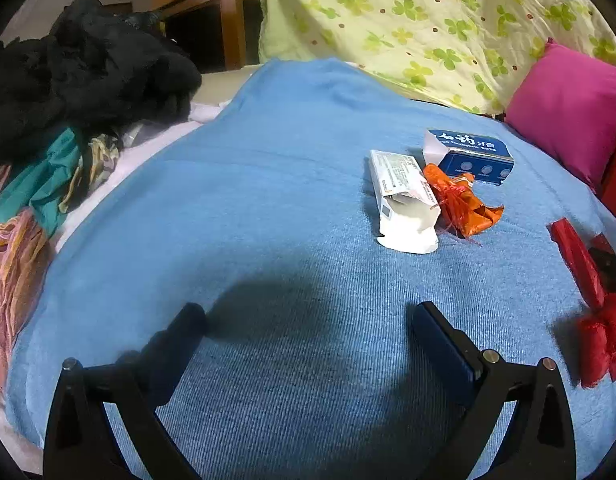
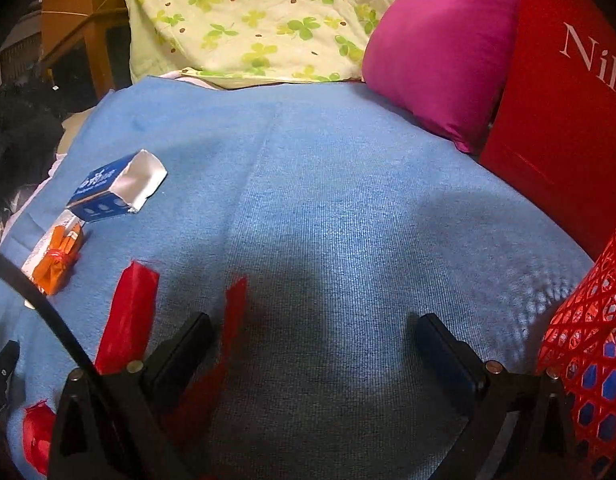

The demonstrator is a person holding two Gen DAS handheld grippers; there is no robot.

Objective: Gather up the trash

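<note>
Trash lies on a blue blanket (image 1: pixel 267 200): a torn white carton (image 1: pixel 404 204), a crumpled orange wrapper (image 1: pixel 464 204) and an open blue toothpaste box (image 1: pixel 474 156), all up and to the right of my left gripper (image 1: pixel 310 314). That gripper is open over bare blanket. In the right wrist view the blue box (image 2: pixel 107 192) and orange wrapper (image 2: pixel 57 264) sit at far left. My right gripper (image 2: pixel 314 326) is open too. A red strip (image 2: pixel 233 320) lies just inside its left finger, untouched by the pads, and a second red strip (image 2: pixel 127 316) lies outside it.
A red mesh basket (image 2: pixel 588 360) and a red lettered bag (image 2: pixel 560 100) stand at the right. A magenta pillow (image 2: pixel 440 52) and clover-print quilt (image 1: pixel 428 12) lie at the back. Black clothing (image 1: pixel 87 68) and coloured cloth (image 1: pixel 39 196) pile up at the left. A black cable (image 2: pixel 47 304) crosses the right view.
</note>
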